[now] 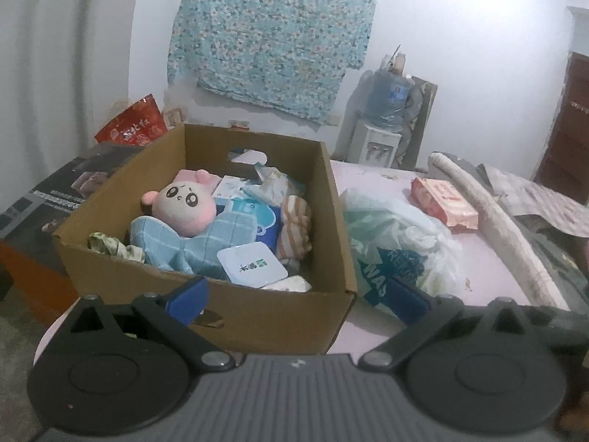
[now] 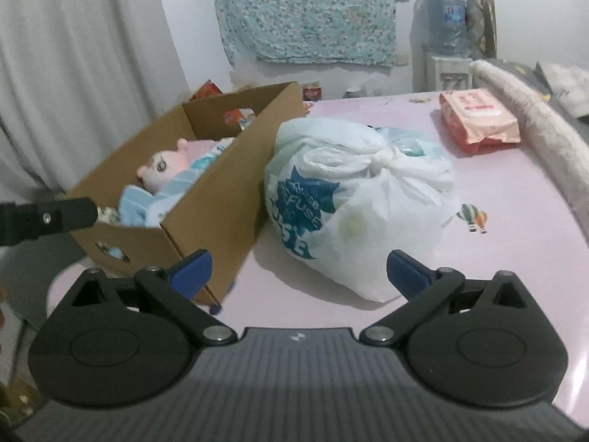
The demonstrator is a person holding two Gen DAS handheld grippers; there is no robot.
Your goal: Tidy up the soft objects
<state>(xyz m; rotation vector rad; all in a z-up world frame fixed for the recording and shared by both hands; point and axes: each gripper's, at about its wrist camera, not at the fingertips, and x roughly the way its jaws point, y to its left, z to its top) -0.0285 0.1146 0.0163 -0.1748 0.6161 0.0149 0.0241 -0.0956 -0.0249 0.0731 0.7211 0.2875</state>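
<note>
Here, item by item, from the claws out: left gripper, black linkage arms with blue pads, jaws spread wide, nothing between the pads; it hangs just short of the near wall of an open brown cardboard box with oval hand-holes. Inside the box: a pink-and-cream plush doll with big dark eyes, lying at 10 o'clock from box centre on a light blue checked cloth; a white rounded-square packet with green print at 6 o'clock; an orange-and-white striped soft item against the wall at 3 o'clock; pale wipe packs at 12 o'clock; a green patterned scrap at 9 o'clock. Right gripper, same build, jaws likewise fully apart and empty, low over the pale pink table top. Just ahead of it, at 12 o'clock, a knotted white plastic bag with blue print sits on the table, touching or just beside the box's right wall. At 2 o'clock, well apart, a pink tissue pack; beyond that, a grey-white rolled textile along the table edge. Background: floral teal cloth on the wall, water dispenser at 1 o'clock, white curtain at 10 o'clock.
</note>
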